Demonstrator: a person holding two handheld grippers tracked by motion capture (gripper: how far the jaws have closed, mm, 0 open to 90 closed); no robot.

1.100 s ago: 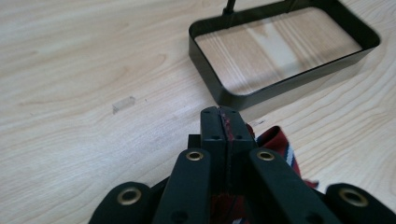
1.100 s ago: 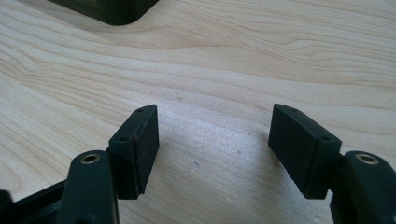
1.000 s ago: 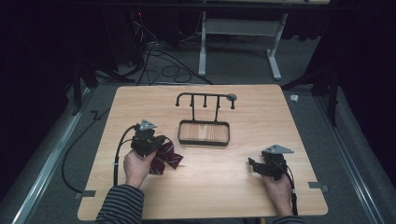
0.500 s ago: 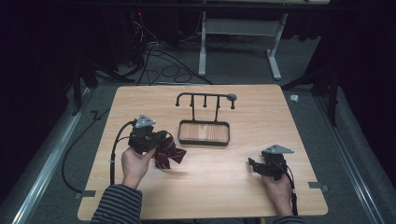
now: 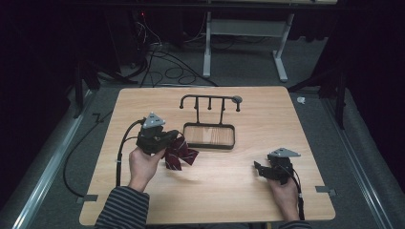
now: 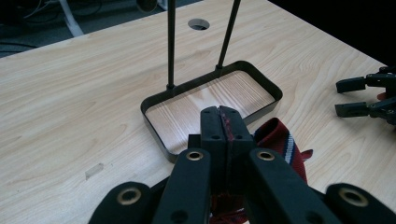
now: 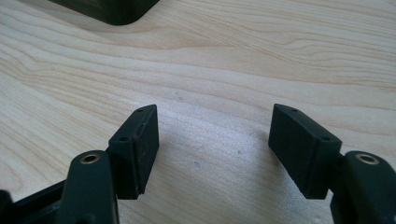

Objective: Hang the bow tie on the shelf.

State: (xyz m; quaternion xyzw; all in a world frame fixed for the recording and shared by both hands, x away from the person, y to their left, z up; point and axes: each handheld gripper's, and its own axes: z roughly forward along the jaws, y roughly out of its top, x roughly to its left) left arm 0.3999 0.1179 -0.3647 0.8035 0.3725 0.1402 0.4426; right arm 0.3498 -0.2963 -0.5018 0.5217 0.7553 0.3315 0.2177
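Maroon striped fabric bow [image 5: 180, 153] is clamped in the left tongs [image 6: 219, 122], hanging off the pale wooden table [image 5: 143, 105] at seven o'clock of the black metal hook stand [image 5: 210, 119]. It should be raised clear before being hooked. The right tongs [image 7: 212, 135] are held apart, unladen.

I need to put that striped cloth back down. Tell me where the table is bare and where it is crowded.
Bare wood: the table's far corners beside the hook stand, the near middle between the left gripper and the right gripper, and the right side past the tray. Crowded: the left gripper, shut on the striped cloth, hangs right by the tray.
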